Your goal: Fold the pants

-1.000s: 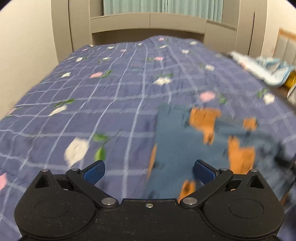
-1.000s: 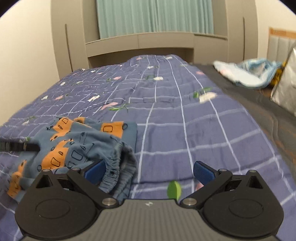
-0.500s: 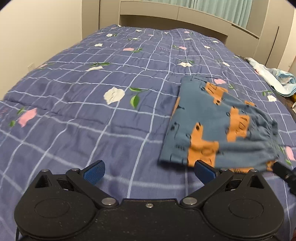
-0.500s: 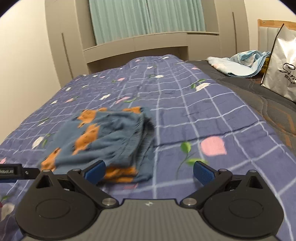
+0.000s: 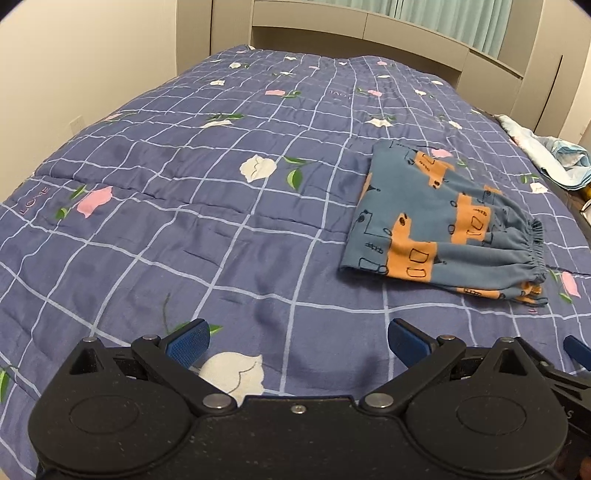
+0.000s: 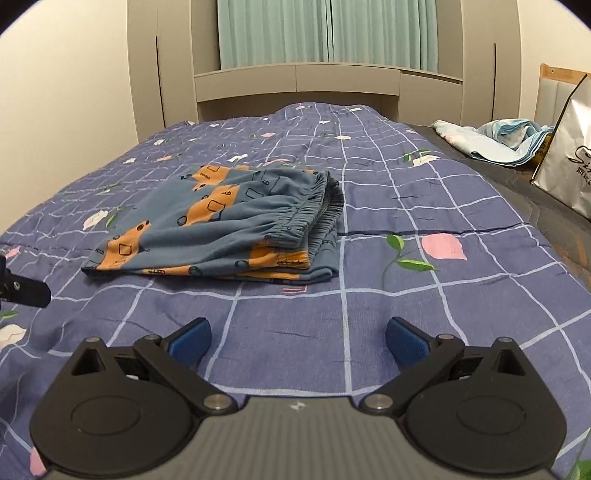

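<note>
Left wrist view: the left tongs (image 5: 297, 341), black with blue pads, stand spread wide with nothing between the pads (image 5: 188, 341), above the purple-blue quilted bedspread with a white grid and flower print (image 5: 207, 206). The folded blue cotton pants with orange block print (image 5: 439, 225) lie flat on the bedspread ahead and to the right of the tongs, well apart from them, the gathered elastic waistband (image 5: 535, 251) at the right end of the stack. A blue pad of the right tongs (image 5: 578, 356) shows at the lower right edge.

Right wrist view: the right tongs (image 6: 297, 341) are likewise wide apart and hold nothing. The pants (image 6: 221, 225) rest ahead and slightly left, in several layers, the waistband (image 6: 306, 218) turned toward the right. A black part of the left tongs (image 6: 22, 290) enters at the left edge. On the bed's far right side lie a crumpled pale-blue cloth (image 6: 491, 142) and a white paper bag (image 6: 569, 147). Beige headboard cabinets (image 6: 295, 81) and green curtains (image 6: 325, 31) stand behind.
</note>
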Available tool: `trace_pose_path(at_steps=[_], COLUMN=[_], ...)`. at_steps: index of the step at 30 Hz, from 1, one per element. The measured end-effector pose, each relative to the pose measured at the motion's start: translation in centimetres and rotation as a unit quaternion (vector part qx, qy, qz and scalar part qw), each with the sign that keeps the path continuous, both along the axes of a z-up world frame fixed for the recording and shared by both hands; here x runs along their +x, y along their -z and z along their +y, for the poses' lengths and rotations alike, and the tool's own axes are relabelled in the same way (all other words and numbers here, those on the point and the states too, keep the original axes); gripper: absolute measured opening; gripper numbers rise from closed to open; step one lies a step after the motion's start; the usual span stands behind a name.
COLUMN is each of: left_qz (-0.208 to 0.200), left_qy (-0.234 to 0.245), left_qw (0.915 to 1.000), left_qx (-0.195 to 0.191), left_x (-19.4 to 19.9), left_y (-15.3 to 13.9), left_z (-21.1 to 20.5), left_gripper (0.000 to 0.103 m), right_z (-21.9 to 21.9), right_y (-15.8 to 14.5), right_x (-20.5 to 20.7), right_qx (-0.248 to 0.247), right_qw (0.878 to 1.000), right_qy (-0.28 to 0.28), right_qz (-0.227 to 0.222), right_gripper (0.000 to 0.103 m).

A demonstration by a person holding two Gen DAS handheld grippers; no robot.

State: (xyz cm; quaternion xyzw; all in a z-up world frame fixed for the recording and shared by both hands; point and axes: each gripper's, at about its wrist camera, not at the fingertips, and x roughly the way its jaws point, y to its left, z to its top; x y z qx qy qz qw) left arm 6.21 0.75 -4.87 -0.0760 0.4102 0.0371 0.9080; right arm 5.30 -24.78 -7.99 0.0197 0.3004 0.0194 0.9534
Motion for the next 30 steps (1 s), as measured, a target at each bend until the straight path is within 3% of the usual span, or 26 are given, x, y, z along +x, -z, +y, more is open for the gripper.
trace_pose_path(at_steps=[7, 13, 17, 20, 26, 30], left_qz=[-0.013, -0.044, -0.068, -0.077, -0.056, -0.041], left_qy=[0.015, 0.046, 0.088, 0.115, 0.133, 0.135], left_qw=[0.9998, 0.9979, 0.9937, 0.9900, 0.9879, 0.9862], left_qx=[0.003, -0.004, -0.016, -0.028, -0.058, -0.086], left_x=[1.2, 3.2, 5.7, 8.1, 11.9, 13.1], left_y=[0.2, -0.1, -0.2, 0.2, 2.0, 2.9], left_z=[0.4, 0.3, -0.3, -1.0, -1.9, -1.9], left_gripper=[0.102, 0.102, 0.102, 0.102, 0.102, 0.102], right_z=[-0.7, -2.9, -4.6, -5.7, -6.4, -7.3], right_y=[-0.1, -1.0, -1.8, -2.1, -1.2, -0.6], right_x=[0.0, 0.2, 2.7, 6.1, 10.8, 11.5], right_qx=[0.016, 0.089, 0.134, 0.151, 0.213, 0.258], right_qw=[1.000, 0.995, 0.988, 0.985, 0.970, 0.959], right_qy=[-0.002, -0.029, -0.071, -0.088, -0.113, -0.112], right_qz=[-0.002, -0.023, -0.021, 0.008, 0.044, 0.031], right_gripper=[0.103, 0.103, 0.103, 0.103, 0.103, 0.103])
